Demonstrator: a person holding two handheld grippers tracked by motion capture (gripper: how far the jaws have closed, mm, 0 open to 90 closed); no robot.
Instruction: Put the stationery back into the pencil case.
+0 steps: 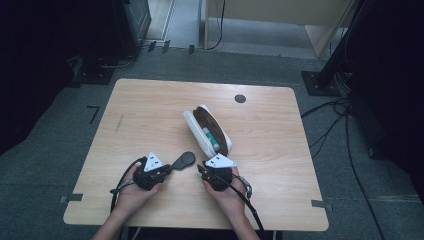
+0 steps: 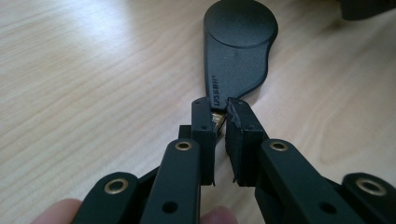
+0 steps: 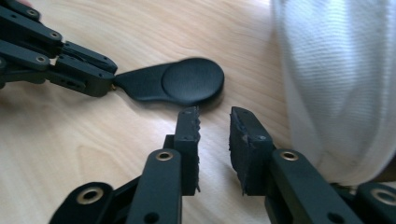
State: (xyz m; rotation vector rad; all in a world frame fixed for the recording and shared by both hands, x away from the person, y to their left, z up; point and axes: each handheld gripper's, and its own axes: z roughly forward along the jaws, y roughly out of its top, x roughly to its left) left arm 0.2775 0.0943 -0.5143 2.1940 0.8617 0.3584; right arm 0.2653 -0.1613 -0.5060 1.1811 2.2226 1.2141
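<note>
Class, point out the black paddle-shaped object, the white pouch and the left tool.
black paddle-shaped object [image 2: 238, 51]: left gripper view, its flat body.
white pouch [image 1: 196, 131]: high view, its white side.
left tool [image 2: 219, 114]: left gripper view, between its tips.

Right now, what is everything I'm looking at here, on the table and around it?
Black paddle-shaped object: one, black, flat on the table near the front, its narrow end pinched in the left gripper's jaws.
White pouch: one, white outside with a brown lining, lying open mid-table; something green lies inside, too small to identify.
Table: one, light wood, with a small dark round cap near its far edge.
Floor: grey carpet, with black cables on the right.
Stand bases: dark, at the far corners.
Left gripper: one, black, shut on the paddle's narrow end.
Right gripper: one, black, jaws apart with nothing between them, beside the pouch.
Hands: two, each holding a gripper.
</note>
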